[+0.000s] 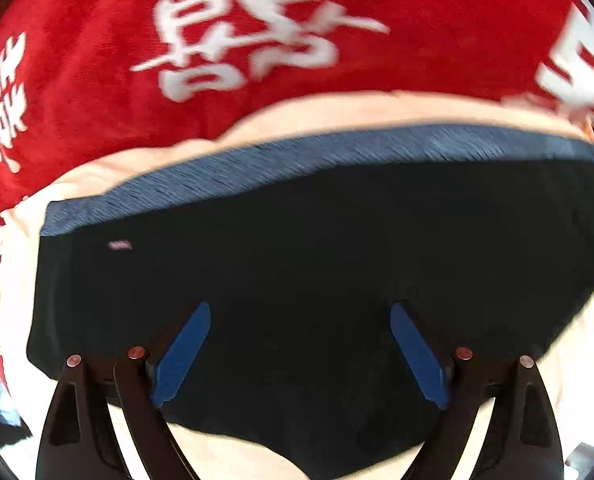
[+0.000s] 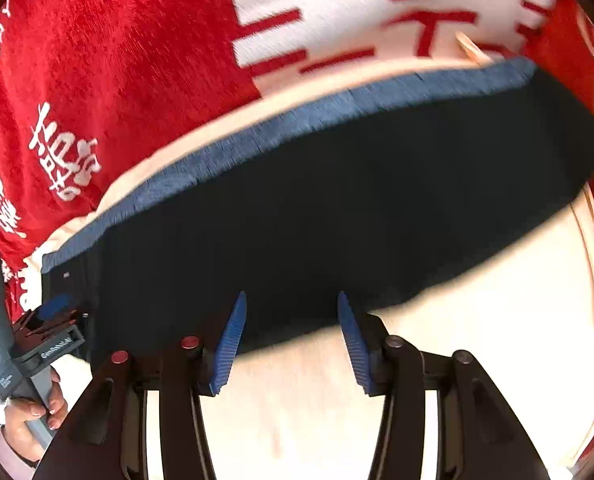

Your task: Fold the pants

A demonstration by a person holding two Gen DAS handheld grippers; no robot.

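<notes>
Nearest the cameras, the left gripper [image 1: 300, 354] is seen spread wide and empty above the dark pants [image 1: 297, 264]; the right gripper [image 2: 291, 342] hangs released at their hem. Beyond, the folded pants lie on cream bedding [image 2: 477, 340] against a red blanket [image 1: 77, 92]. Edges should be squared before pressing.

Red white-lettered blanket [image 1: 97, 80] over bright cream bedding [image 2: 297, 420]

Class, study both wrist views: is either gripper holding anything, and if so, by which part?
Nothing is held. The left gripper and right gripper both stand open above the dark pants, no fabric between their pads.
</notes>
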